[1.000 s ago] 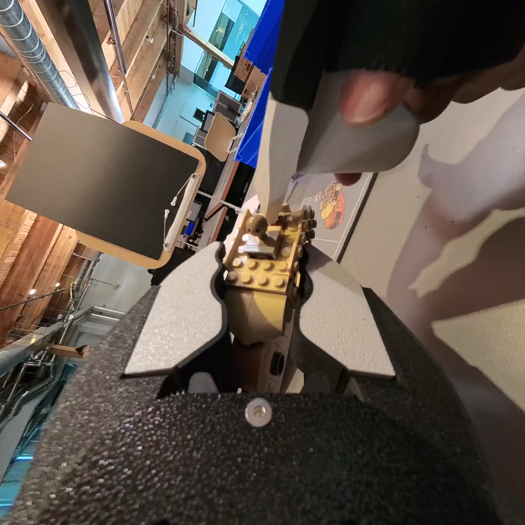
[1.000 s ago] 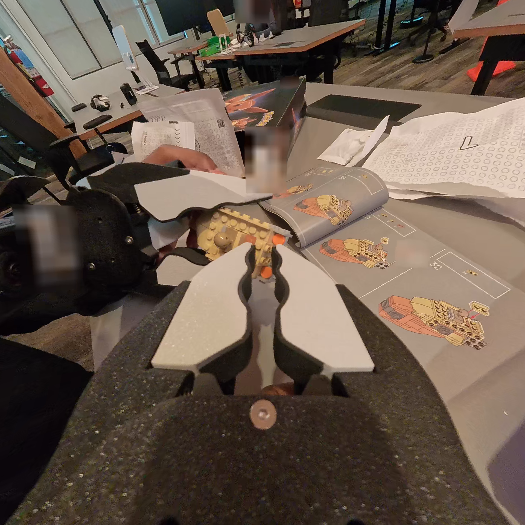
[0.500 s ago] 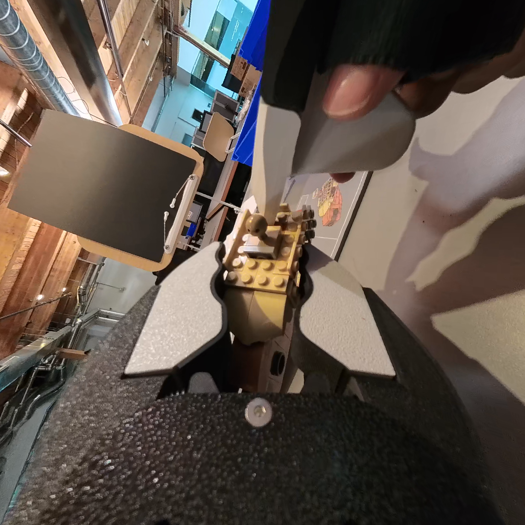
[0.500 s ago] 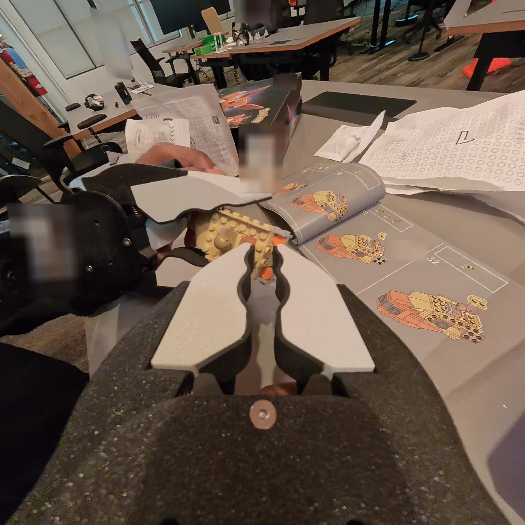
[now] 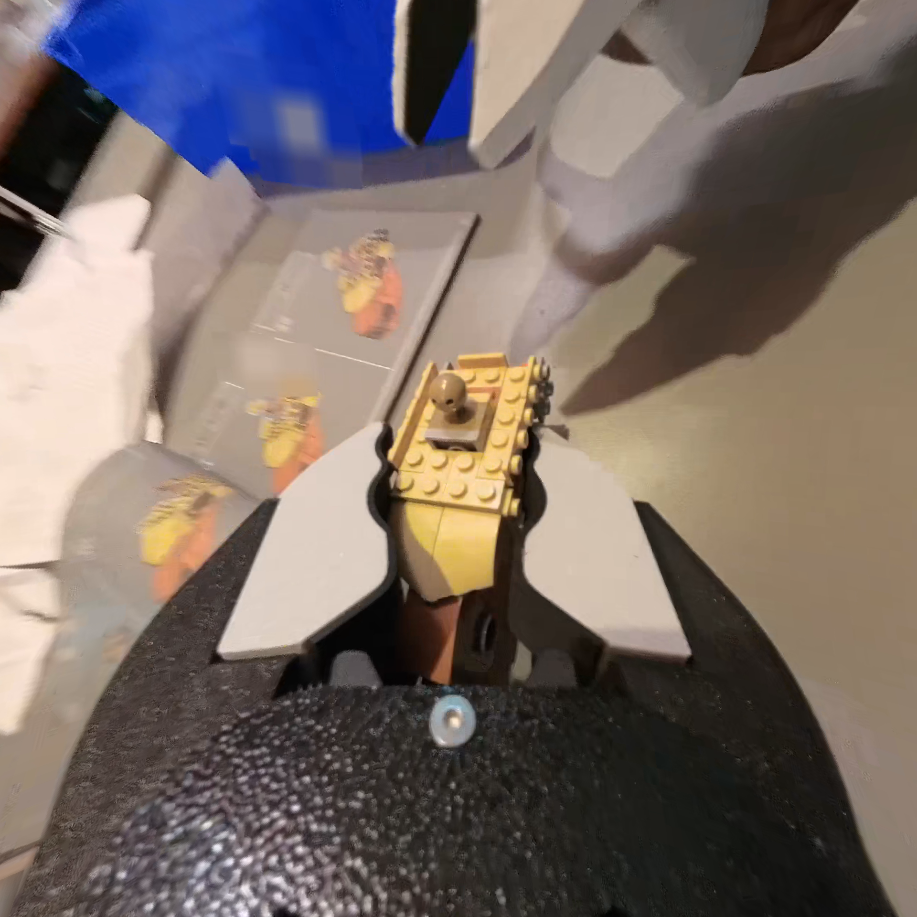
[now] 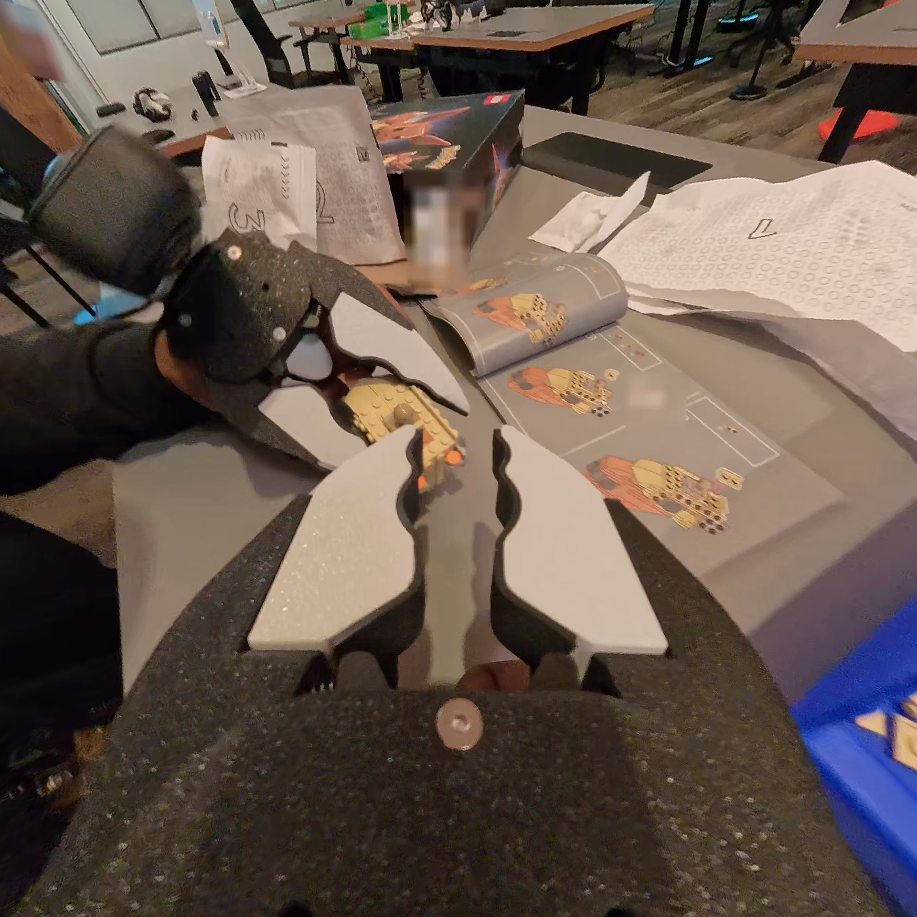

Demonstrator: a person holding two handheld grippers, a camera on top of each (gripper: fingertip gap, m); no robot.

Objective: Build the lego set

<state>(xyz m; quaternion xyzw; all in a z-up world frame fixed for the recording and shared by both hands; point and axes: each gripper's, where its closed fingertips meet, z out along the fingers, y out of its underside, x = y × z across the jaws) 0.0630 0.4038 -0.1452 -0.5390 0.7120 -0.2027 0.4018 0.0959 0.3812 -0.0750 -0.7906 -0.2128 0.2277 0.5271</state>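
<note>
Beyond the grey worktable (image 6: 818,426), wood-topped desks (image 6: 521,37) stand on a dark plank floor (image 6: 694,94). A black office chair (image 6: 263,44) sits by them, and an orange object (image 6: 863,124) lies on the floor at far right.

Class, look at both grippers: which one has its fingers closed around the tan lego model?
The left gripper clamps the tan lego model; the right gripper is open and empty.

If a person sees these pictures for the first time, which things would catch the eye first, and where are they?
First comes the tan studded Lego model with a round knob on top, clamped between the grey fingers of the left gripper above the grey table. Next, the right gripper stands open and empty just in front of it. Beyond them lies the open grey instruction booklet with orange-and-tan pictures, and a dark Lego box stands at the table's far side.
</note>
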